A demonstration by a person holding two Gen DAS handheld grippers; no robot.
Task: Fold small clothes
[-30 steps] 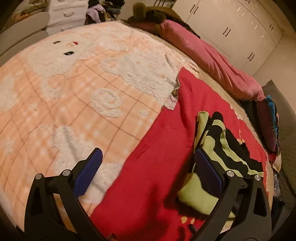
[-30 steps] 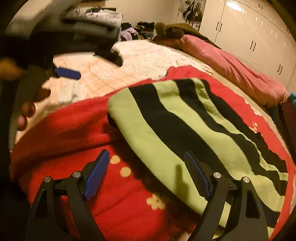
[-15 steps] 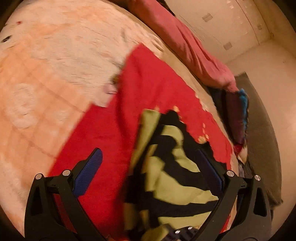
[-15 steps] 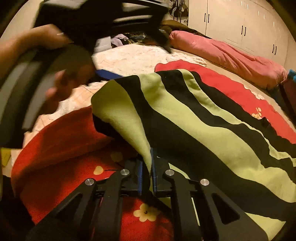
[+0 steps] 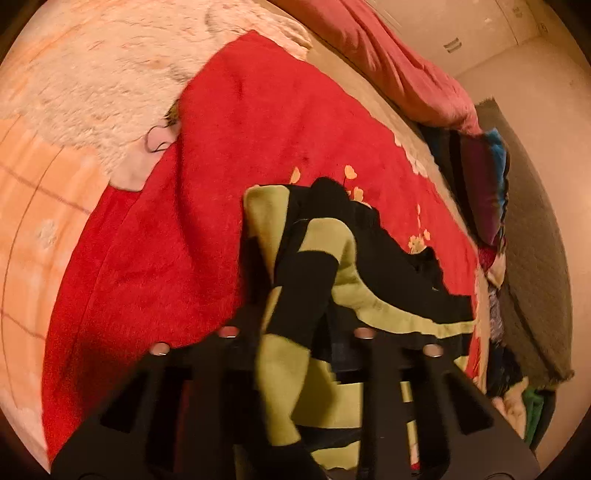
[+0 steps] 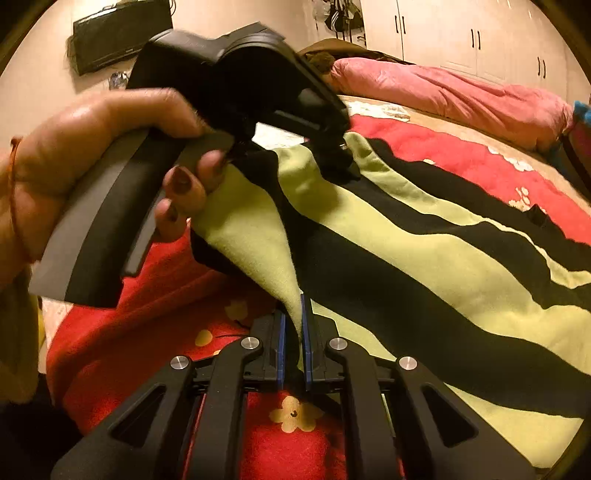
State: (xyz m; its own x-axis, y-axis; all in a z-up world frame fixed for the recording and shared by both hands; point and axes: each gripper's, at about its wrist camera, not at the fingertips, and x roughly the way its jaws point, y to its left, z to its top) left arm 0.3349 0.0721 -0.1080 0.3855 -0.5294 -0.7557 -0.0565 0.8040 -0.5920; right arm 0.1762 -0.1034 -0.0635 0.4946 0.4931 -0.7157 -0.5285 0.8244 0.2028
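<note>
Bed under warm light, red blanket [image 6: 122,332] nearest, striped garment [image 6: 424,258] lying on it.
Right gripper [image 6: 291,339] clenched on the garment's near green edge; left gripper [image 5: 295,332], held by a hand [image 6: 92,155], is closing with the cloth between its jaws. Beyond the red: peach plaid blanket [image 5: 44,206], pink quilt [image 6: 461,96], then white wardrobe doors [image 6: 476,33] at the far wall.
</note>
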